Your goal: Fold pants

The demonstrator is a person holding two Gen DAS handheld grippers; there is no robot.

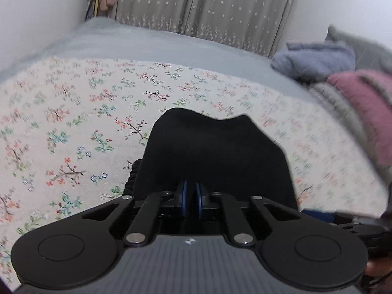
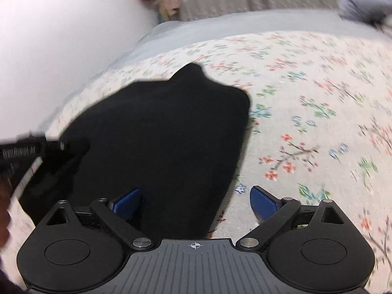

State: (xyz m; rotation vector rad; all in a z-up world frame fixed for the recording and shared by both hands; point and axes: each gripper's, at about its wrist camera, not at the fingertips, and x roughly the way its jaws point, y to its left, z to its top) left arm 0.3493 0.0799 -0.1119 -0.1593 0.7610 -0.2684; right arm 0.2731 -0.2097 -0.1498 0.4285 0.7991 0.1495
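Between the left jaws: near edge of the black pants (image 1: 215, 156) pinched; second grip pending.
Left gripper (image 1: 191, 197) jaws drawn together on the dark cloth, which runs ahead of the tips across the floral bedcover (image 1: 73, 112). Right gripper (image 2: 196, 202) jaws wide, holding nothing; left pad over the pants' near edge, right pad over bare cover. Judged step: taking hold before a fold. Next: close right jaws on the edge, then lift both evenly.

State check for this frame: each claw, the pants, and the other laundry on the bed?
Left claw: shut on the black pants.
Right claw: open, straddling the pants' edge.
Black pants: bunched on the floral sheet, not yet folded flat.
Clothes pile: heaped, unfolded, on the bed's far right.
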